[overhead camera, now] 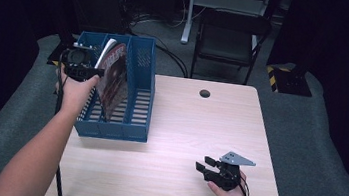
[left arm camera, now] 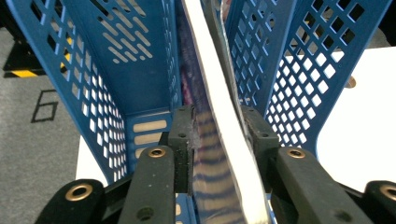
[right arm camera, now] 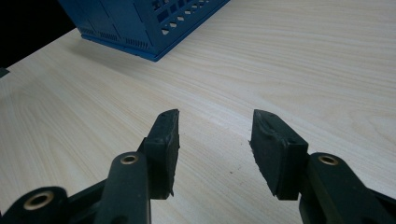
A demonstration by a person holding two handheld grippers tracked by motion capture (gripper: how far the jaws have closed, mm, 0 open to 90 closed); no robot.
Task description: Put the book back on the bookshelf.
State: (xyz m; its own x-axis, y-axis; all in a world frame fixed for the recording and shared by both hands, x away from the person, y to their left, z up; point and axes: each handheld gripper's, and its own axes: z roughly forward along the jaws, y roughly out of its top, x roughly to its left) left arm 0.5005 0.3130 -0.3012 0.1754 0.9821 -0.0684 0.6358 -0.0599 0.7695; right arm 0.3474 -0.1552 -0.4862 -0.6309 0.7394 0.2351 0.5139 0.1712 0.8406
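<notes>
Glossy magazine [overhead camera: 114, 78] with a dark red and brown cover and a white page edge stands tilted in the blue perforated plastic file rack [overhead camera: 135, 123], in the compartment directly ahead of the left gripper [overhead camera: 96, 72]. In the left gripper view the magazine [left arm camera: 219, 140] runs upward between the two black fingers [left arm camera: 181, 140], its shiny cover against the left one and its white page edge against the right one, so the fingers are closed narrowly on its near edge and hold it. The rack's blue dividers [left arm camera: 280, 70] rise just beside the fingers on both sides, with the slotted back wall farther ahead of them. In the high view the left gripper sits at the rack's far left corner, above the light wooden table [overhead camera: 193, 130], and the person's left hand [overhead camera: 76, 91] and forearm reach in from the bottom left. The right gripper [overhead camera: 207, 163], with its grey three-cornered plate on top, rests low over the table near the front right edge, well apart from the rack, held by the right hand [overhead camera: 231, 195]. In the right gripper view its fingers [right arm camera: 164, 149] stand moderately apart with nothing between them but bare wood, and the rack's base corner [right arm camera: 140, 32] lies far ahead of them to the left.
</notes>
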